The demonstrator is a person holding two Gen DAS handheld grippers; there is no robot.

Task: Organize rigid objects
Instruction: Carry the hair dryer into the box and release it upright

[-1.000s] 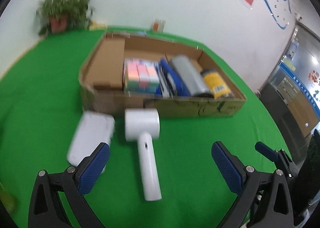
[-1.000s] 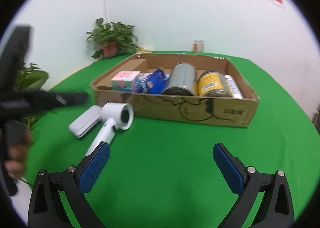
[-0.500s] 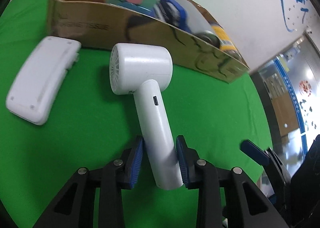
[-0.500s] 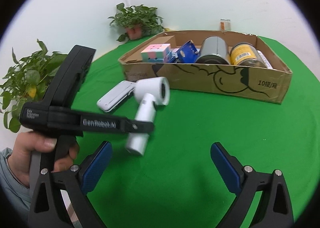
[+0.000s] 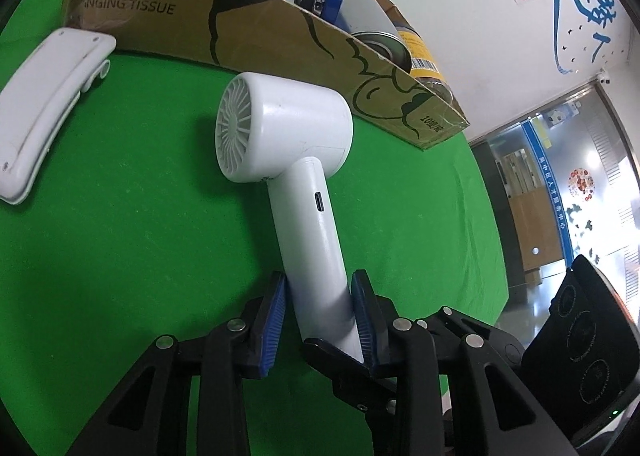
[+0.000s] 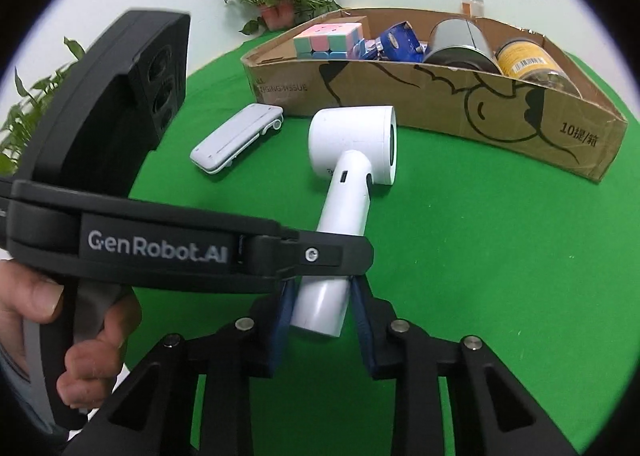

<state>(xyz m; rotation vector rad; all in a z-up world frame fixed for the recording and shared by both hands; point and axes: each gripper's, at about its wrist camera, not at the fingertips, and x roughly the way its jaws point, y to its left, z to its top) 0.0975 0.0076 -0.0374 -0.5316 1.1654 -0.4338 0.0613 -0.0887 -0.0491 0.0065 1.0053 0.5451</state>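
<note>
Plainly the white hair dryer [image 5: 288, 135], lying mid-frame on the green bench [image 5: 120, 236], looks stiff, smooth, slippery and head-heavy, its handle pinched by the left tool [image 5: 320, 312] while the right tool [image 6: 320, 320] is closing round the handle's end.

Two fisheye wrist cameras, each looking down along its tongs, close to the green table [image 5: 120, 256] — both share the white hair dryer [image 5: 288, 127] [image 6: 352, 143] and the cardboard box [image 5: 280, 39] [image 6: 520, 103] behind it.
</note>
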